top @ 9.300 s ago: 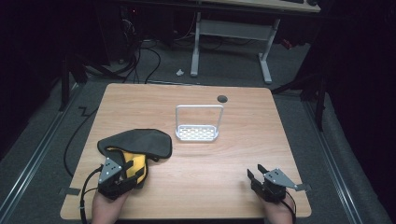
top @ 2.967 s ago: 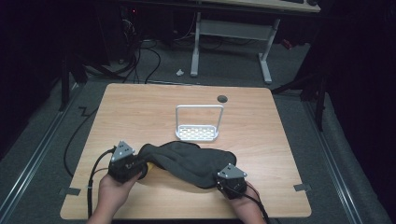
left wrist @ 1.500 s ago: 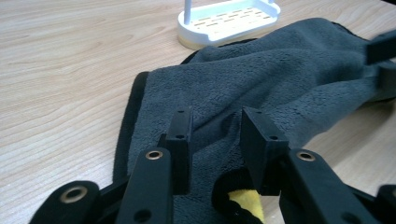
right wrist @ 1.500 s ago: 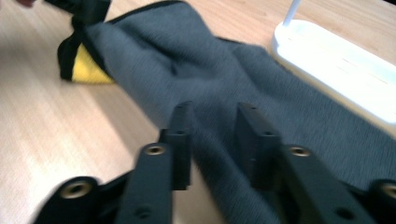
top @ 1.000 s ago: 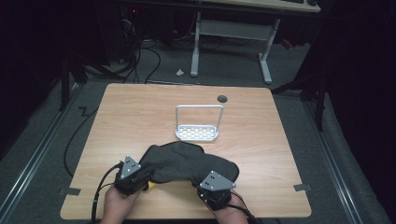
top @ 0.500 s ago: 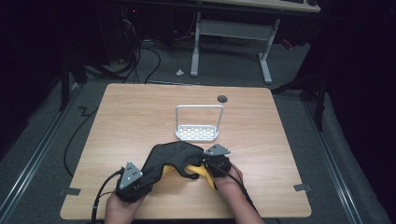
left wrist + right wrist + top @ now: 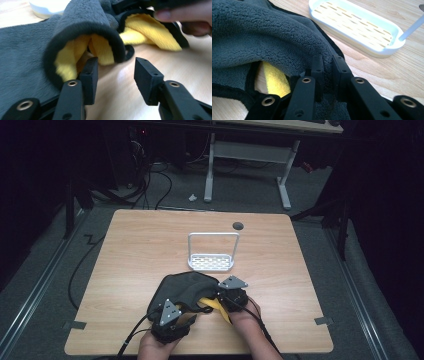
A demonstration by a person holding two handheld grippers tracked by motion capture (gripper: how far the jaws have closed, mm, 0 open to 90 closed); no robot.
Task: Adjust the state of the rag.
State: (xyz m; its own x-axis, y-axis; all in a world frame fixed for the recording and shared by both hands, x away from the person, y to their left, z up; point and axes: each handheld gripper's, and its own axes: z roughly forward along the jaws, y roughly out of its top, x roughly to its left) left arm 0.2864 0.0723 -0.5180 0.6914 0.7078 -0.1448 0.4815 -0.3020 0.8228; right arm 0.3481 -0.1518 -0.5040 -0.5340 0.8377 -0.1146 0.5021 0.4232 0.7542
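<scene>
One cloth (image 7: 186,289), dark grey fleece on one face and yellow on the other, lies bunched in the lower middle of the high view on the wooden surface (image 7: 130,245), with two tools at it. The left tool (image 7: 172,322) sits at the lower left of the cloth; in the left gripper view its jaws stand released and apart, one jaw just under a rolled grey edge with yellow lining (image 7: 82,47), the bare surface between them. The right tool (image 7: 227,300) is at the cloth's right end; in the right gripper view its jaws are clenched on a fold of the grey cloth (image 7: 262,32). Two hands hold the tools, both cut off by the bottom edge of the high view. One white rack (image 7: 211,262) with a slotted tray base and a hoop handle stands just above the cloth, in the middle of the frame; its tray holds nothing. In the right gripper view the rack (image 7: 359,25) lies at the upper right, its handle cut off. Fingertips (image 7: 175,15) show blurred at the upper right of the left gripper view. One round dark grommet (image 7: 238,225) marks the surface near its far edge.
</scene>
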